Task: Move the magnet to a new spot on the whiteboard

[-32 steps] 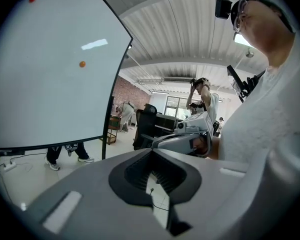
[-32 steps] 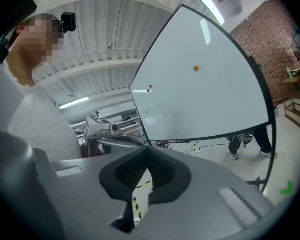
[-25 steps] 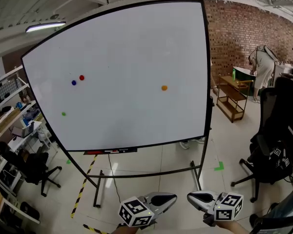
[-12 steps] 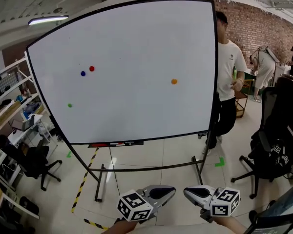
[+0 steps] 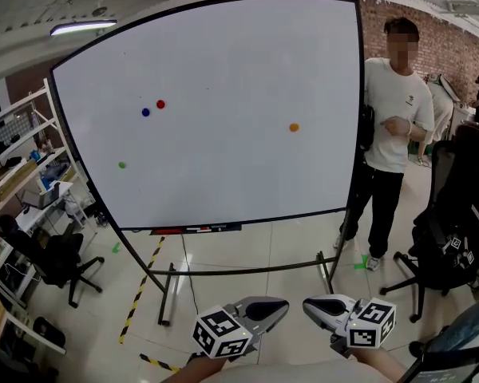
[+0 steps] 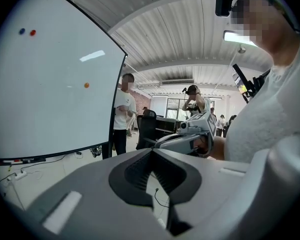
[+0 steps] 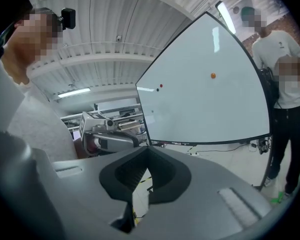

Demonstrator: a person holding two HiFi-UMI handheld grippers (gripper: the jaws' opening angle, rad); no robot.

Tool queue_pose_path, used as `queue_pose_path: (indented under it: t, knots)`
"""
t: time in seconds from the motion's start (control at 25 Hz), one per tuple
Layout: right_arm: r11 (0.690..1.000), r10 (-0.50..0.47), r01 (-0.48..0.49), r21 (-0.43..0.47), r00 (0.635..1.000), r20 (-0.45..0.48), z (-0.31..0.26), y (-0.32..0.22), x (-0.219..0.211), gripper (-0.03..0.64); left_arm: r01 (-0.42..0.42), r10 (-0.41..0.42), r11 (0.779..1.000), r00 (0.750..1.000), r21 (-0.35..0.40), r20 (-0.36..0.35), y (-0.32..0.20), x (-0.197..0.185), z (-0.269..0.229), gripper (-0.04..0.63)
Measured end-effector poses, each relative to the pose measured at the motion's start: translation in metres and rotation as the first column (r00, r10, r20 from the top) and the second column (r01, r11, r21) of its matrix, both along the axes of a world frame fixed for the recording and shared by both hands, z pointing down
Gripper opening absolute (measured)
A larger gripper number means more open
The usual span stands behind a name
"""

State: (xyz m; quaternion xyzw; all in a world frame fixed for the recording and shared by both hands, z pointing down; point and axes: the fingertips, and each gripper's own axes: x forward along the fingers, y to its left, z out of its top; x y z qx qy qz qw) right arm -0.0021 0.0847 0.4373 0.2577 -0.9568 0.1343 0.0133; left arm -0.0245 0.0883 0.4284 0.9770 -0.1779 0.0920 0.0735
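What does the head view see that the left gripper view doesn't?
Only the head view shows the green magnet and the left hand-held gripper from outside. Only the left gripper view shows the camera on the wearer's head and that gripper's jaws meeting close up, nothing between them. Both show the whiteboard, the orange magnet, the red magnet, the blue magnet and the person in a white T-shirt.

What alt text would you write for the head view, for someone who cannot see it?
A big whiteboard holds a blue magnet, red magnet, green magnet and orange magnet. A person in a white T-shirt stands at its right edge. Below, the left gripper and right gripper are shut and empty, away from the board.
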Motion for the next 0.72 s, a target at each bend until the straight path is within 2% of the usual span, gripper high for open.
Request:
queue_pose_path:
  t: [0.72]
  knots:
    - [1.000,-0.002,0.003,0.023,1.000,-0.007,-0.0060,-0.0002,-0.0041,0.003,-0.008,0.008,1.000,1.000,0.011,0.008,0.0027,-0.0024,-0.0049,-0.020]
